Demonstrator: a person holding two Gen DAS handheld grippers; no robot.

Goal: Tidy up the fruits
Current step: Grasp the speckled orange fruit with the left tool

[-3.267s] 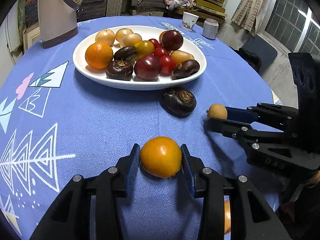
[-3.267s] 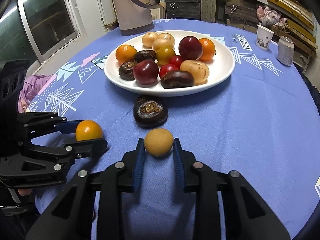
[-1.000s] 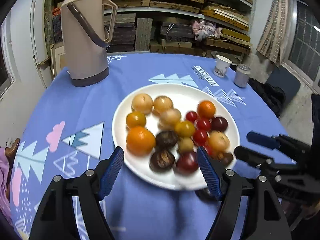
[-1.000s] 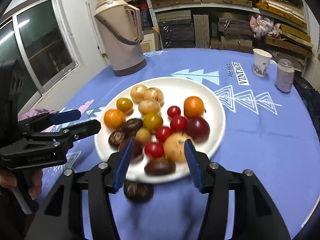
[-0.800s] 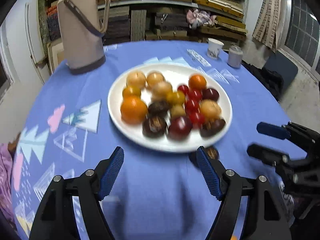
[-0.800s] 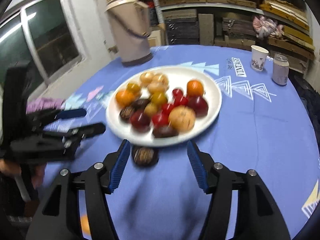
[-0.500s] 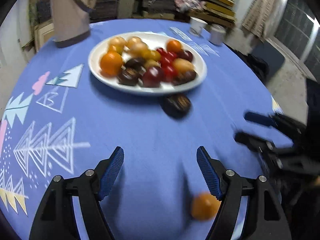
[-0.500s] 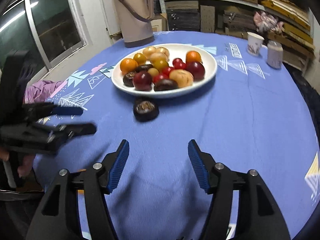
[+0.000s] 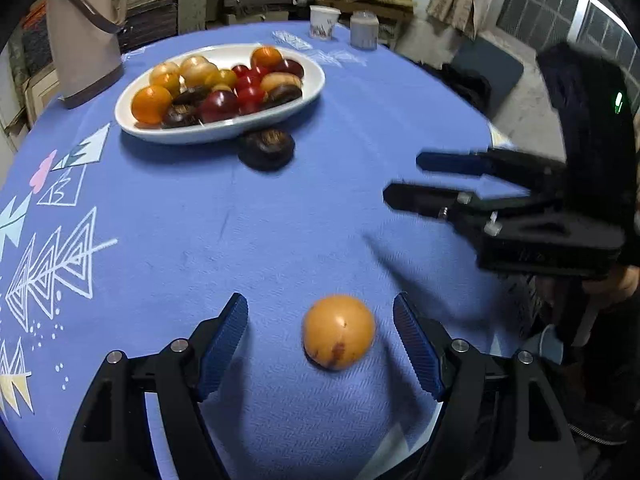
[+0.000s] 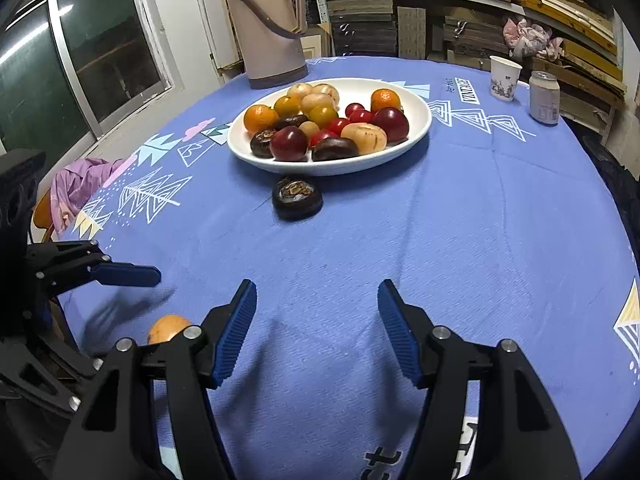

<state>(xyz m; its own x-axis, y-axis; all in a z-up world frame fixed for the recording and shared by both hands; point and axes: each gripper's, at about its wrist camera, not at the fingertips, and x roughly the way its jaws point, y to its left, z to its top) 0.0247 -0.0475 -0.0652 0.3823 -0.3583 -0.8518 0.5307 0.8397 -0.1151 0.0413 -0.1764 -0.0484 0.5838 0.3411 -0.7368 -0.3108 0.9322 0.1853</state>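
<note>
An orange fruit (image 9: 339,332) lies on the blue tablecloth near the front edge, between the pads of my left gripper (image 9: 320,314), which is open and not touching it; the fruit sits nearer the right pad. In the right wrist view the same orange (image 10: 168,328) peeks out left of my right gripper (image 10: 316,296), which is open over bare cloth. A white plate (image 9: 224,130) (image 10: 332,168) piled with mixed fruit stands further back. One dark brown fruit (image 9: 266,148) (image 10: 297,198) rests on the cloth just in front of the plate. My right gripper (image 9: 404,178) hovers at the right.
A beige thermos jug (image 10: 268,20) stands behind the plate. A paper cup (image 10: 505,78) and a can (image 10: 543,98) are at the far right. The round table's edge is close in front; a pink cloth (image 10: 80,184) lies beyond it at the left.
Both grippers have drawn back from over the plate toward the table's front edge and come lower. The orange on the cloth now lies between the left pads. The right jaws stand a little wider.
</note>
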